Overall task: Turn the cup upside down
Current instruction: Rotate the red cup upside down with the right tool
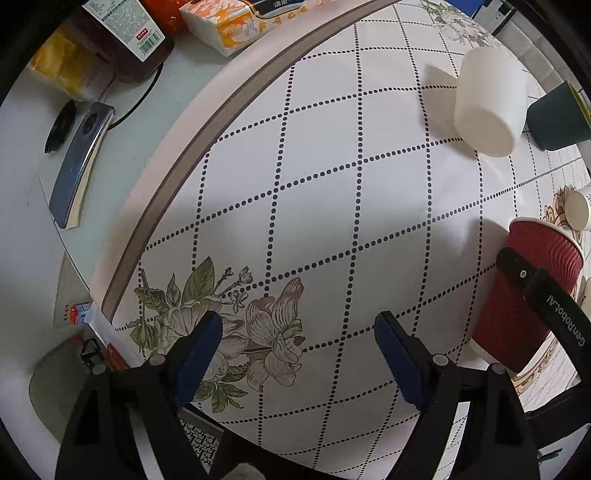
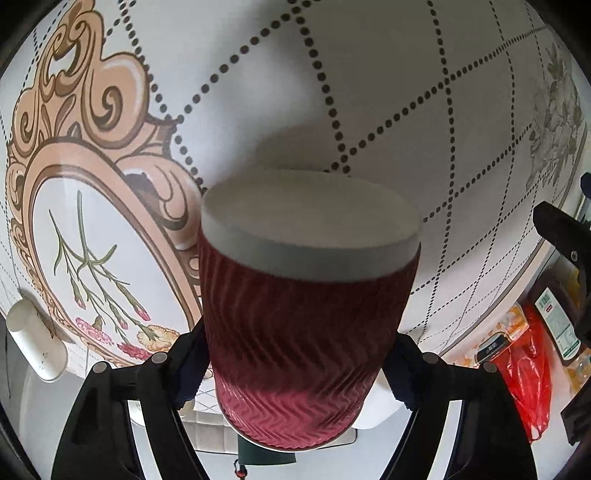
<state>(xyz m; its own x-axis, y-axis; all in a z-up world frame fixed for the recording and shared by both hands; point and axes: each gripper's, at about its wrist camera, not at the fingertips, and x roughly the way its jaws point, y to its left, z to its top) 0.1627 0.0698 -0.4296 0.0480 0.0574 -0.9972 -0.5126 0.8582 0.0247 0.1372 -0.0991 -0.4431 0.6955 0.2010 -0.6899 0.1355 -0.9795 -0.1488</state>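
The red ribbed paper cup (image 2: 306, 332) is clamped in the right claw (image 2: 295, 373), a finger pressed against each side of its corrugated wall. In the right wrist view its white flat end points away from the camera toward the bench (image 2: 369, 74), and the wider end sits back near the claw. The picture is blurred here, so I cannot say for certain whether it touches the patterned cloth or hangs just above it. In the left wrist view the same cup shows at the right edge, tilted, with the right claw's black arm across it.

The left claw (image 1: 299, 354) hovers over the flower print with its blue-padded fingers spread wide and nothing between them.

Farther off on the bench a white cup (image 1: 487, 99) lies on its side, with a dark green cup (image 1: 557, 118) just beside it to the right. A small white paper cup (image 2: 35, 339) lies near the ornate frame print. Beyond the bench's left edge stand a brown bottle (image 1: 122, 40) and a tissue pack (image 1: 229, 26).

The likely risks: the thin paper wall could buckle if squeezed harder, or the cup could slip and roll if released while tilted. A wide swing might knock the small cup lying nearby.
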